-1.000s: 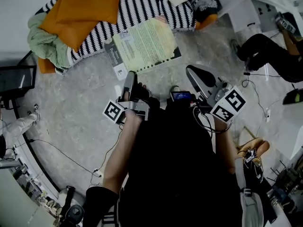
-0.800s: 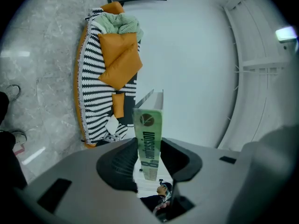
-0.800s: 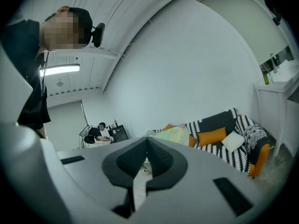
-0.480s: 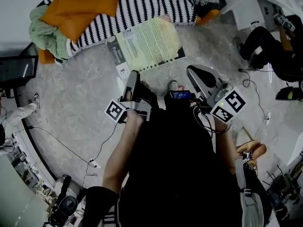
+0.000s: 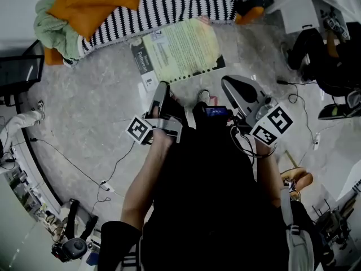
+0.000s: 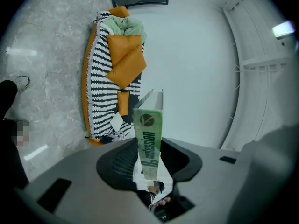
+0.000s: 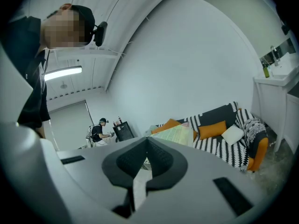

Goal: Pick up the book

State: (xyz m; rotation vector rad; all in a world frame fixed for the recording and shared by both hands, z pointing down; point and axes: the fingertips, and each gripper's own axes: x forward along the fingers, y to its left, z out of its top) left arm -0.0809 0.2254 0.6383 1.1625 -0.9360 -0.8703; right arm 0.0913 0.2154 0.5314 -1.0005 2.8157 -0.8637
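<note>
The book (image 5: 179,49), yellow-green with a grey spine and spiral-punched edge, hangs over the marble floor just in front of the striped sofa (image 5: 169,7). My left gripper (image 5: 162,87) is shut on its near edge. In the left gripper view the green spine of the book (image 6: 148,125) stands edge-on between the jaws of the left gripper (image 6: 149,143). My right gripper (image 5: 225,82) is shut and holds nothing, just right of and below the book's near corner. In the right gripper view, the book (image 7: 175,135) lies beyond the right gripper (image 7: 146,140).
Orange cushions (image 5: 93,1) and a green blanket (image 5: 53,30) lie on the sofa. A black cabinet (image 5: 20,72) stands at the left, and cables (image 5: 84,171) run over the floor. White furniture (image 5: 299,10) is at the top right. Another person (image 7: 99,130) stands far off.
The sofa has slid toward the top of the head view while the book stays with my left gripper, so both grippers and the book have drawn back from the sofa.
</note>
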